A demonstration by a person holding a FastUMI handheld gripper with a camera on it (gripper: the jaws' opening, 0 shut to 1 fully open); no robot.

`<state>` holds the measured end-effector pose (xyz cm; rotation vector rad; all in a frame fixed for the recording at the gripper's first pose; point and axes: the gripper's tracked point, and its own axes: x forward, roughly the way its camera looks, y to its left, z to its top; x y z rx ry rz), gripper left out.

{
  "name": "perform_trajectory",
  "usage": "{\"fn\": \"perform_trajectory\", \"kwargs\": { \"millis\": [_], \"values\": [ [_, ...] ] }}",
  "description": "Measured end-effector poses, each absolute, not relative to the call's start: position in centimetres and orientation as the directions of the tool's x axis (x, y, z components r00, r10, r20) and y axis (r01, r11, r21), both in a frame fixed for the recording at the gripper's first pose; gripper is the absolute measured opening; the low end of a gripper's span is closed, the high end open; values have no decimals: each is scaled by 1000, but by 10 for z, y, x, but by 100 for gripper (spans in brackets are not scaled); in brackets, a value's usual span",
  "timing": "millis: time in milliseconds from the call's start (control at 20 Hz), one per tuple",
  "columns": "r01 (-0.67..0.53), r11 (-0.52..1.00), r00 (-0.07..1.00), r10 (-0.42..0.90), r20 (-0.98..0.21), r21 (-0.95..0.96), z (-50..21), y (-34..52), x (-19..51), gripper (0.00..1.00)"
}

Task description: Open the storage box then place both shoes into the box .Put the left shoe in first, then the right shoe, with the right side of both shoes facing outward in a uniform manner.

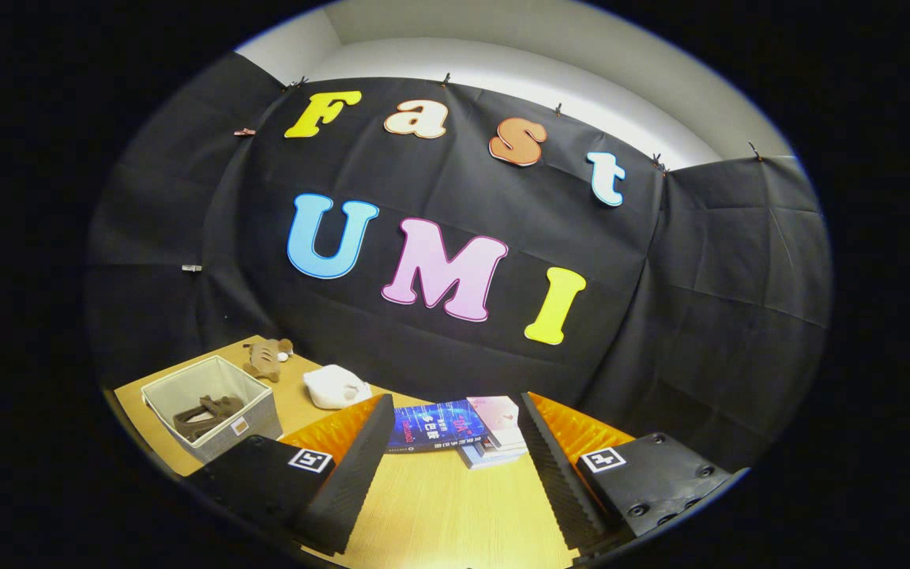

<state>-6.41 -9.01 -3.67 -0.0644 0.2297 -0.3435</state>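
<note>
Fingers (pixel 449 442) wide apart, holding nothing; storage box (pixel 210 407) beyond left finger, shoe (pixel 204 416) inside.

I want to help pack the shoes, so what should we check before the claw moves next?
1. Claw open and holding nothing: ok.
2. Storage box open on top: ok.
3. First brown shoe lying inside the box: ok. Whether it is the left one: cannot tell.
4. Second brown shoe in the box: not ok. It lies on the table beyond the box.
5. Right sides facing outward: cannot tell.
6. Books just ahead of the fingers, apart from the box: ok.
</note>
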Motion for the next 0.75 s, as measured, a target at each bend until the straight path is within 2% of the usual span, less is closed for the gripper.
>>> {"fn": "perform_trajectory", "kwargs": {
  "millis": [350, 750],
  "values": [
    [360, 929, 899, -370, -235, -85, -48, -96, -69, 98],
    [342, 936, 899, -353, -259, -89, -59, -90, -61, 98]
  ]
}}
